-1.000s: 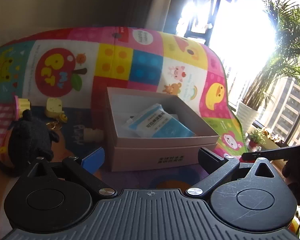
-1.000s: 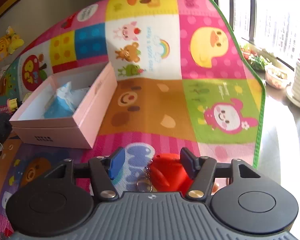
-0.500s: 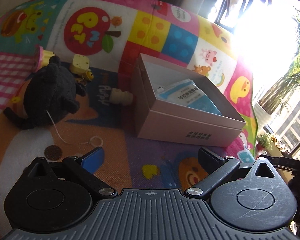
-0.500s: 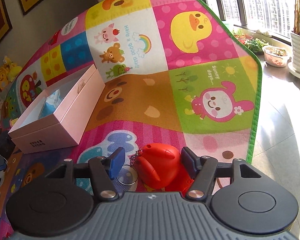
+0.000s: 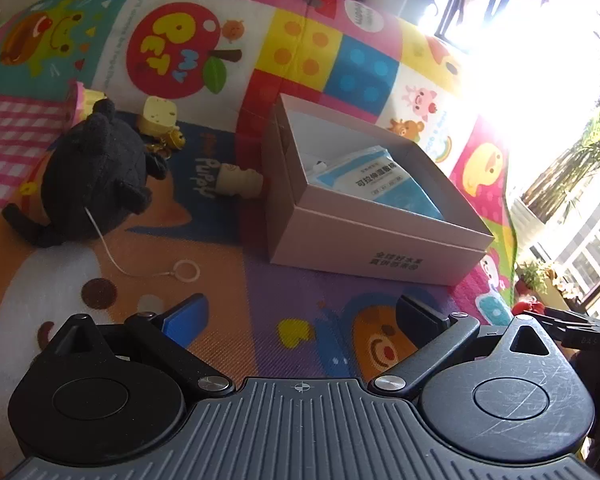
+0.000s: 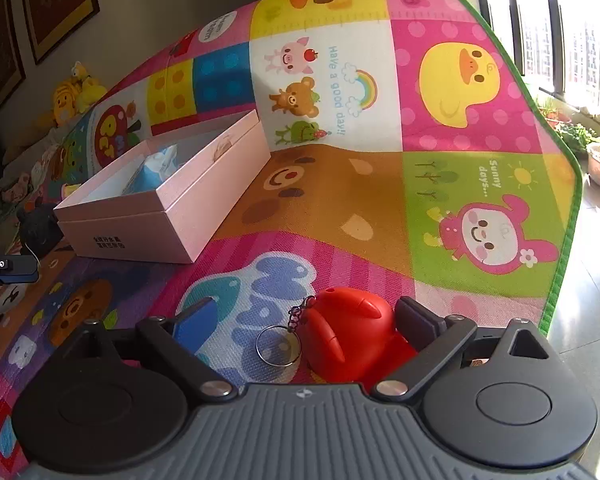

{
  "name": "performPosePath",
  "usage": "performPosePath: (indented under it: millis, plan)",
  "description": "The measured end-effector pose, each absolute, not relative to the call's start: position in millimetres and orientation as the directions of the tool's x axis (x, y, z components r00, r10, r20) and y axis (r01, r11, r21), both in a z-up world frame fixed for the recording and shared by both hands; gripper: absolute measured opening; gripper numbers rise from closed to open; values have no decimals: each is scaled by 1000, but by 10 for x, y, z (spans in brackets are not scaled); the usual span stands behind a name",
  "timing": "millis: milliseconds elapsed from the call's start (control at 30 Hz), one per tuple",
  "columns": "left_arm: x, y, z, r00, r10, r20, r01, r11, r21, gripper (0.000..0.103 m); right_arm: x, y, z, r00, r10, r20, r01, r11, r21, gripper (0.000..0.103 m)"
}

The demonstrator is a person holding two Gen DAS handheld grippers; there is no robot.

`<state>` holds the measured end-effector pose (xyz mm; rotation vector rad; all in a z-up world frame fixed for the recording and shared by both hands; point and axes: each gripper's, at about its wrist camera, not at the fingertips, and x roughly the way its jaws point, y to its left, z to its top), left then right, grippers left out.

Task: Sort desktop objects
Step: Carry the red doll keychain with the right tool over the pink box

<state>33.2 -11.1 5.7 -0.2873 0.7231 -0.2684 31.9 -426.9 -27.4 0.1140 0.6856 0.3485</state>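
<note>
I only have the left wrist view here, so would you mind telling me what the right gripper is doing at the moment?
Observer: The right gripper is open, jaws having just spread, with a red toy keychain between them; the left pad is clear of it, the right one I cannot tell.
Operator: Thank you. Is the toy resting on the mat?
Observer: It appears to; its metal ring lies flat on the play mat.
Operator: And where is the pink box from there?
Observer: The pink box sits farther along the mat, to the upper left in that view, open, with a blue packet inside.
</note>
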Motion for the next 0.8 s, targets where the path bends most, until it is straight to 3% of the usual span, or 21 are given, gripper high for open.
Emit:
performPosePath:
  millis: [300, 400, 467, 800]
  plan:
    - [347, -151, 47, 707, -312, -634, 128, 939, -319, 102, 504, -4686, -458, 684, 442, -581, -270, 892, 362, 91]
    - [371, -160, 28, 699, -311, -644, 123, 940, -320, 102, 516, -4879, -533, 689, 453, -565, -225, 876, 428, 81]
    - [385, -170, 14, 693, -308, -651, 121, 941, -317, 102, 517, -5002, -569, 701, 456, -549, -189, 860, 474, 65]
    - [408, -198, 31, 689, -302, -659, 122, 945, -304, 102, 477, -5088, -569, 729, 466, -501, -141, 819, 557, 55]
